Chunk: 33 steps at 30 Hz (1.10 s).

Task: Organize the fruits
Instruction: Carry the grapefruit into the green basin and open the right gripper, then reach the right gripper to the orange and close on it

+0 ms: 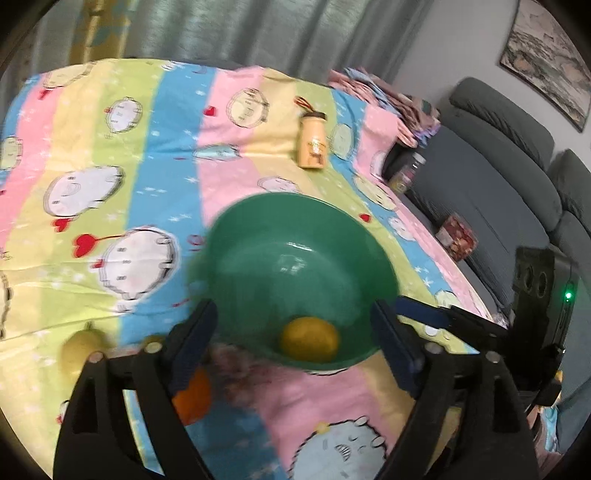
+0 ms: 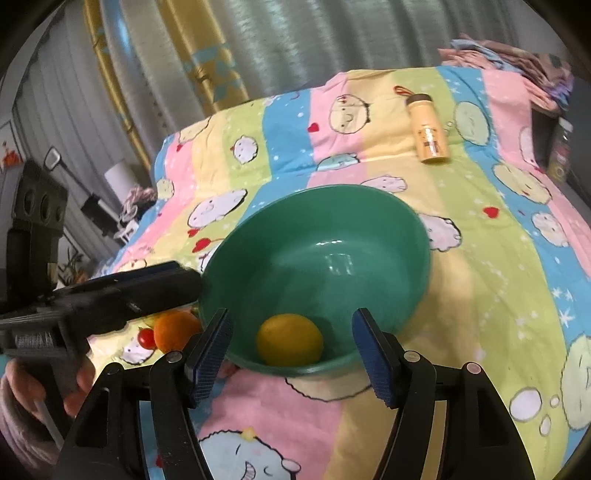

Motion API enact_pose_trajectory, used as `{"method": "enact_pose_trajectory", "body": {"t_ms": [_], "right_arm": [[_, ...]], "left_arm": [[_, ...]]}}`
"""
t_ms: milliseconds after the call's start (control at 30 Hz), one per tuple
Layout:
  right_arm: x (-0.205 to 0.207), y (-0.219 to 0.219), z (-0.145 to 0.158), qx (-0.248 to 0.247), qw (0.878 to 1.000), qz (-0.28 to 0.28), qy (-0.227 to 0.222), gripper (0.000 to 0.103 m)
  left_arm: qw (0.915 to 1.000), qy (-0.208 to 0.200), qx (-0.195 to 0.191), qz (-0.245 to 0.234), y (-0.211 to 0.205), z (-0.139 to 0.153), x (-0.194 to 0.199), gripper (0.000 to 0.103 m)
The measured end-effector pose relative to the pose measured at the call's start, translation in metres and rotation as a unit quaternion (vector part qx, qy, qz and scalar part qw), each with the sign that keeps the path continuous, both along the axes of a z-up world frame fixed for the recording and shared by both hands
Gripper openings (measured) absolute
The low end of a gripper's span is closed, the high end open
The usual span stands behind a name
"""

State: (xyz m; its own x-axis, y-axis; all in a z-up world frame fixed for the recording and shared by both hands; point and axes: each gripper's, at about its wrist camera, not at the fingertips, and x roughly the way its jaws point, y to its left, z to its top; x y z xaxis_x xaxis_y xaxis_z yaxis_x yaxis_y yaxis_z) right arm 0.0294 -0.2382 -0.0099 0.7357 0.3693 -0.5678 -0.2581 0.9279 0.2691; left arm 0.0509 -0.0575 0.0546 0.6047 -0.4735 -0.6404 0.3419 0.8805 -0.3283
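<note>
Yellow fruit [image 2: 290,339], round, perhaps a lemon, in green bowl [image 2: 369,206], both grippers apart, empty.

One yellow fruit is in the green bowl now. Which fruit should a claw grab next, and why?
Probably the orange. It lies on the cloth just outside the green bowl, right beside the left claw, which is open and empty. Only the yellow fruit is in the bowl so far, so reaching over to the orange looks like the shortest next move.

Grey sofa [image 1: 517,155], perhaps pale curtains [image 1: 258,29]
</note>
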Motion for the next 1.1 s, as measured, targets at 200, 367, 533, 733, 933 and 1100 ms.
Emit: {"method": "enact_pose_trajectory", "body": {"t_ms": [200, 367, 533, 733, 933, 1100], "right_arm": [[-0.017, -0.013, 0.004, 0.018, 1.000, -0.011, -0.003, 0.069], [-0.028, -0.010, 0.006, 0.023, 1.000, -0.004, -0.001, 0.069], [-0.038, 0.000, 0.006, 0.019, 1.000, 0.013, 0.002, 0.070], [-0.049, 0.016, 0.005, 0.010, 0.999, 0.031, 0.004, 0.070], [-0.058, 0.036, -0.001, 0.000, 0.998, 0.053, 0.014, 0.070], [-0.061, 0.061, -0.010, -0.020, 0.996, 0.081, 0.025, 0.070]], "left_arm": [[0.9977, -0.016, 0.015, 0.064, 0.045, 0.010, -0.021, 0.092], [0.9933, -0.014, 0.020, 0.113, 0.081, 0.011, -0.041, 0.092], [0.9911, 0.009, 0.008, 0.133, 0.105, 0.001, -0.060, 0.092], [0.9898, 0.027, 0.018, 0.138, 0.114, -0.010, -0.077, 0.092], [0.9907, 0.031, 0.020, 0.131, 0.113, -0.017, -0.088, 0.092], [0.9915, 0.045, 0.018, 0.120, 0.108, -0.027, -0.091, 0.092]]}}
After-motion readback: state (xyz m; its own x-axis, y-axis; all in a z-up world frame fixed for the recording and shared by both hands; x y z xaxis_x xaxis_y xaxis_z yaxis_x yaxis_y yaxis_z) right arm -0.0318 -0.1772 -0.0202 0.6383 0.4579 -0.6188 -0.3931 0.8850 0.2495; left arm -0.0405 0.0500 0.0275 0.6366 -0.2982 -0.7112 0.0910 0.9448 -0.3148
